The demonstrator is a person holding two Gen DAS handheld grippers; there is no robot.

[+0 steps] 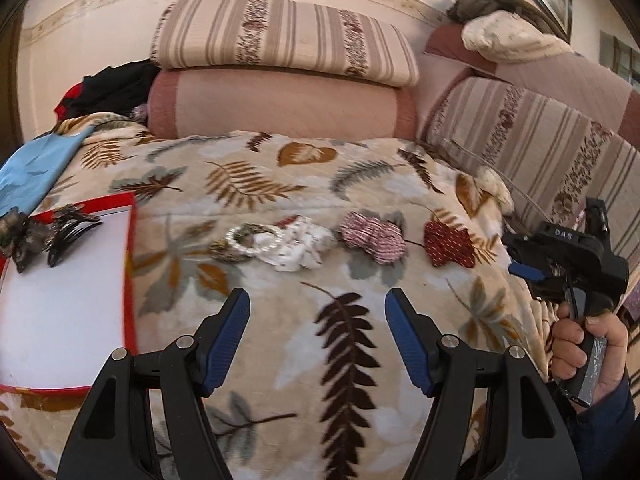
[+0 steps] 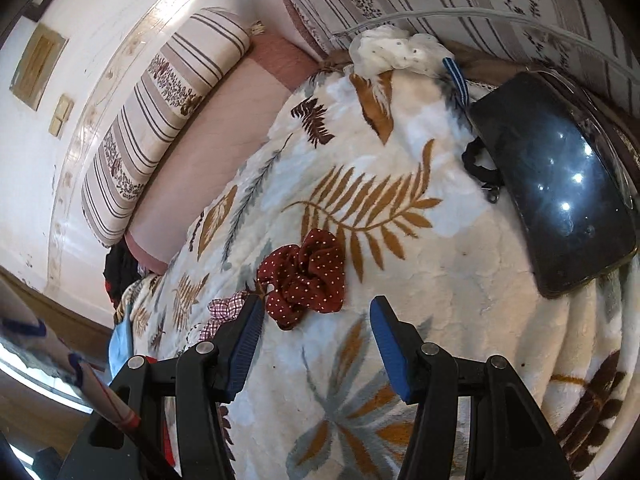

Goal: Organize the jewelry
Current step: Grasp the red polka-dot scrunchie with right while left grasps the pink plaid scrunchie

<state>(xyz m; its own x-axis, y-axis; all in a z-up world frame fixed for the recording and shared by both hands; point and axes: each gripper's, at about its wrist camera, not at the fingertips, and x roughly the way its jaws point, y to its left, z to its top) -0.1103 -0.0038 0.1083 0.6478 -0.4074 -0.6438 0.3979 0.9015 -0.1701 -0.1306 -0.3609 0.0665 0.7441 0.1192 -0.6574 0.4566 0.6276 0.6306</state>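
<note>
Both of your tongs stand partly open and hold nothing: the left tongs (image 1: 318, 336) hang over bare blanket (image 1: 280, 168), and the right tongs (image 2: 316, 344) hover just short of the red dotted scrunchie (image 2: 304, 280).

The risk I see is the plush blanket: close low and the pads may pinch its pile along with the scrunchie and drag the whole cover. The checked scrunchie (image 2: 224, 312) lies just beside your right tongs' left finger, so a sideways sweep could catch it too. In the left view the pearl bracelet (image 1: 252, 240) touches the white scrunchie (image 1: 304, 248), and one may come up with the other.

Count: three scrunchies in a row on the blanket, one pearl bracelet, one cream scrunchie (image 2: 396, 50) at the far edge, and two dark hair clips (image 1: 48, 236) already on the red-rimmed tray (image 1: 130, 280), as far as the blur allows.
</note>
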